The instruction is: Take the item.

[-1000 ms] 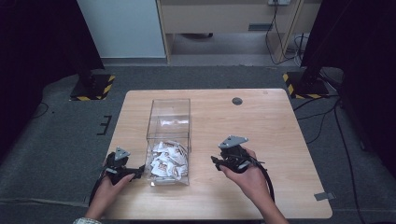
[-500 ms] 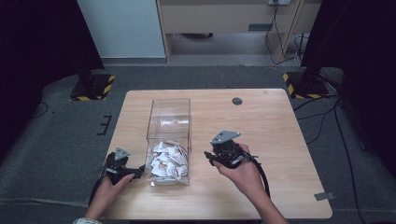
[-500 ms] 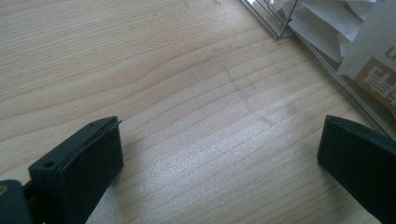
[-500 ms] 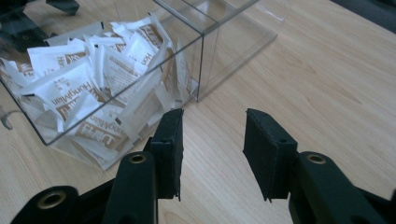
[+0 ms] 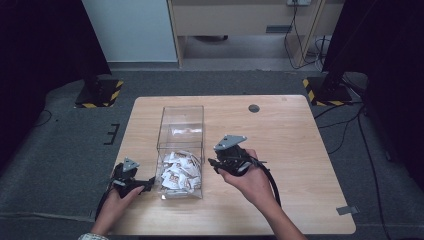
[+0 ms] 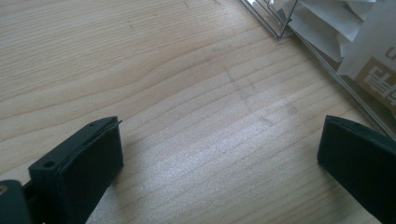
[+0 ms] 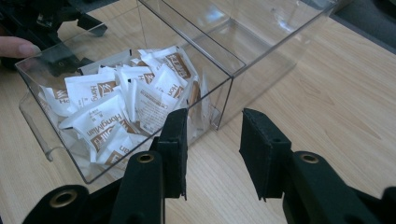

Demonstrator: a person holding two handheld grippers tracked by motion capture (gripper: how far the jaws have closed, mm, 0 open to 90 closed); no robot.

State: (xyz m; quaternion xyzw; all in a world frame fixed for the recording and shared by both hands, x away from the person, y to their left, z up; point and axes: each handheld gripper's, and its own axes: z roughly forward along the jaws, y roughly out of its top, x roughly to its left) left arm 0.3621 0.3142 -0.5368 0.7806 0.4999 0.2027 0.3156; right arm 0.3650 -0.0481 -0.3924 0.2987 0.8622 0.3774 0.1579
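A clear plastic box stands on the wooden table, left of centre, and holds a heap of white-and-brown sachets piled at its near end; the far end is bare. The right gripper hangs above the table just right of the box, jaws aimed at its near corner; they have just been closing, now part open with nothing between them. The left gripper rests low just left of the box, jaws wide apart over bare wood.
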